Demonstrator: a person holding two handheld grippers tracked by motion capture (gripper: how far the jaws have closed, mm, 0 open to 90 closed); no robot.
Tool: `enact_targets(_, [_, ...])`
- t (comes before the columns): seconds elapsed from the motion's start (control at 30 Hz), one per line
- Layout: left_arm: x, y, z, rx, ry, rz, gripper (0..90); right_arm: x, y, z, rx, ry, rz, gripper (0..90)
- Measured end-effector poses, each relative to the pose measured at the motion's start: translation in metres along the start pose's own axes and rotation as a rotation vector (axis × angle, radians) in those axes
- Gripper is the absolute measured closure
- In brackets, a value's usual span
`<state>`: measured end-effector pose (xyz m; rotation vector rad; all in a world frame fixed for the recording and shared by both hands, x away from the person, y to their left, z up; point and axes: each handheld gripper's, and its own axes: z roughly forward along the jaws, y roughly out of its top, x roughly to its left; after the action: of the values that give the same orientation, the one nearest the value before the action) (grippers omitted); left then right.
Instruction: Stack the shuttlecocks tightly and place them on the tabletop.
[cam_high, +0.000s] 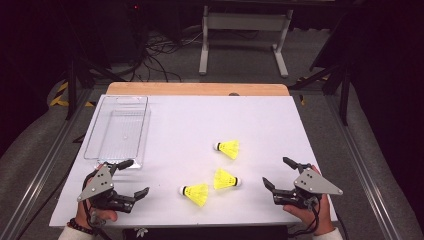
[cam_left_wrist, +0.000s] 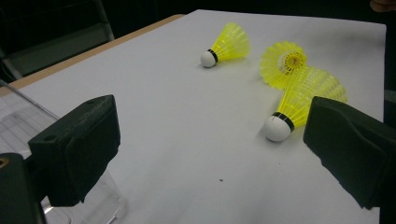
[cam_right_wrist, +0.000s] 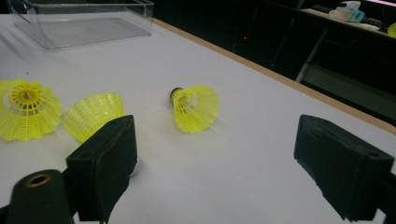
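Jaws of the left gripper (cam_high: 129, 178) spread wide, nothing between them, just beside the near end of the clear tray (cam_high: 95, 134). Jaws of the right gripper (cam_high: 276, 173) likewise wide and bare, well apart from the tray. Three yellow shuttlecocks (cam_high: 195, 193) (cam_high: 226, 179) (cam_high: 228, 148) on the white worktop (cam_high: 200, 120) (all lying on their sides), right of the tray, between the grippers.

We see the white tabletop (cam_high: 200, 120) brightly, evenly lit from above — surroundings fall into near-black. Shadows soft and faint; all frames slightly soft, the near tongs blurred.
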<state>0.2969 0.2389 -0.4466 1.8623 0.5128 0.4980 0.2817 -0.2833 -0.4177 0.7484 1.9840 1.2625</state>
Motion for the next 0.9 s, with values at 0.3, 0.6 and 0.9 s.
enact_targets(0.3, [0.000,-0.003,0.003,0.016,-0.007,-0.007,5.7,-0.001,0.000,-0.003,-0.001,0.005,0.009,16.6])
enact_targets(0.6, [-0.003,-0.003,0.005,0.056,-0.029,0.005,7.3,0.002,0.004,-0.002,0.008,0.010,0.023,17.0])
enact_targets(0.9, [-0.007,-0.003,0.006,0.078,-0.019,0.016,9.1,0.018,0.009,0.003,0.034,0.090,-0.008,24.6])
